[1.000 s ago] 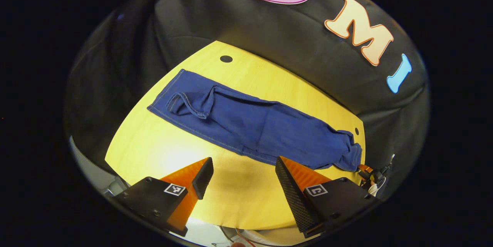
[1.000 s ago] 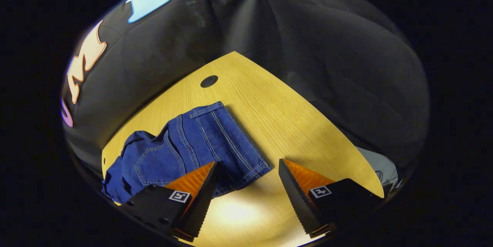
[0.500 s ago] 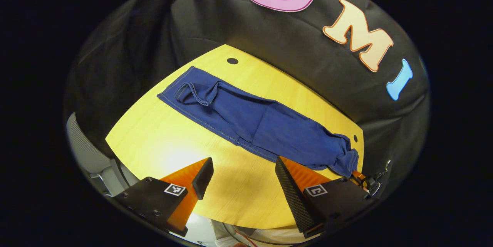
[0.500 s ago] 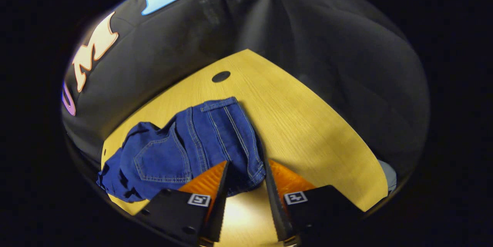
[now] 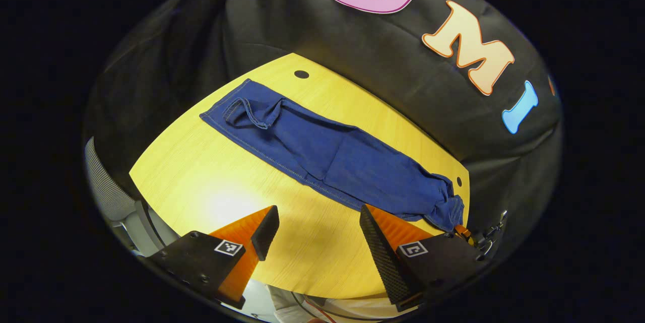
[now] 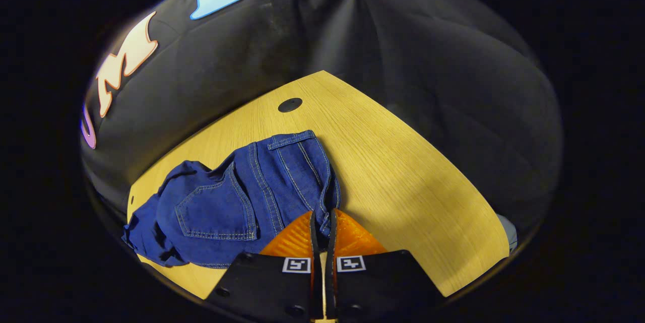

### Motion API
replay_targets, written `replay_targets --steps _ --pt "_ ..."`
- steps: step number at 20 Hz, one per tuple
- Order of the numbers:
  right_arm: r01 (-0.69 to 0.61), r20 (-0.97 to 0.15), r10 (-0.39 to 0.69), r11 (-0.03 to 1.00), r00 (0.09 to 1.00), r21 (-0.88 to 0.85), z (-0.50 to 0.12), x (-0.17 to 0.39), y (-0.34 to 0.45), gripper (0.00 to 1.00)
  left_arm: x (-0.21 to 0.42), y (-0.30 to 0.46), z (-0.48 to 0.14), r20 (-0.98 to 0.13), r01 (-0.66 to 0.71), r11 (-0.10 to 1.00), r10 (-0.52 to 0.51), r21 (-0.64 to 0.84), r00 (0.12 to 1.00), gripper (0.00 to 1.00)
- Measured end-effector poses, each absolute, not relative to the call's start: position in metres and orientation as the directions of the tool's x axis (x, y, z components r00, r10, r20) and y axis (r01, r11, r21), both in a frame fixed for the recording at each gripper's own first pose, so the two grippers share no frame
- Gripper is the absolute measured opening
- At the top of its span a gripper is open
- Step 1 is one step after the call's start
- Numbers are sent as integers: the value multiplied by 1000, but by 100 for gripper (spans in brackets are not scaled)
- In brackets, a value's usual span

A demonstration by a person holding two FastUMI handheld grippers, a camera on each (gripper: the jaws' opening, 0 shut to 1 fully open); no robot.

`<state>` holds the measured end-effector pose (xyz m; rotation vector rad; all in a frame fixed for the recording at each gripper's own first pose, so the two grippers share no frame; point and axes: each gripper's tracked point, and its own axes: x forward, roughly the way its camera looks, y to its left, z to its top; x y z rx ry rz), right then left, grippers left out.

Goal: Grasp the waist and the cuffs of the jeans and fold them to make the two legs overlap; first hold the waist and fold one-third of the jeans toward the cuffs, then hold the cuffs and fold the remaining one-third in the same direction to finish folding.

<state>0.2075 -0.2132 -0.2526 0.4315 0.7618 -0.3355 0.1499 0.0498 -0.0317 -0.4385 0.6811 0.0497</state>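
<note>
Looking through the left gripper view first, I see my left gripper (image 5: 313,223) with its two fingers spread wide apart, nothing between them, hovering over bare yellow wooden table (image 5: 211,182) near its front edge. Jeans (image 5: 322,154) lie flat and stretched diagonally across the table, from upper left down to lower right, legs stacked one on the other. Cuffs (image 5: 239,111) sit at the upper-left end, one cuff curled open on top, close to a small dark hole (image 5: 301,74) in the tabletop. Waist end is bunched at the lower right, near another hole (image 5: 458,181), and there I see the tip of the right gripper (image 5: 461,231) at the cloth, small and partly hidden. Grey chair mesh (image 5: 103,187) shows past the table's left edge. Black cloth wall (image 5: 282,25) stands behind. Switching to the right gripper view, my right gripper (image 6: 322,222) has its fingers pulled nearly together, pinching the edge of the waist (image 6: 322,192) between them; denim runs right into the narrow gap. Back pocket (image 6: 216,212) with pale stitching lies left of the fingers, and the rest of the denim is rumpled toward the table's left edge. Bare tabletop spreads to the right, with a dark hole (image 6: 289,105) beyond the waistband.
</note>
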Motion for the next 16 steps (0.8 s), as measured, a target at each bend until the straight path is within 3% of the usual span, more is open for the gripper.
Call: replay_targets --steps 9,16 --pt "502 -631 -286 843 721 192 -169 198 -201 1 181 93 -33 -604 -51 917 -218 -395 766 96" --pt "497 -520 -372 859 769 121 -84 171 -164 4 212 139 -36 -598 48 928 -276 -369 752 96"
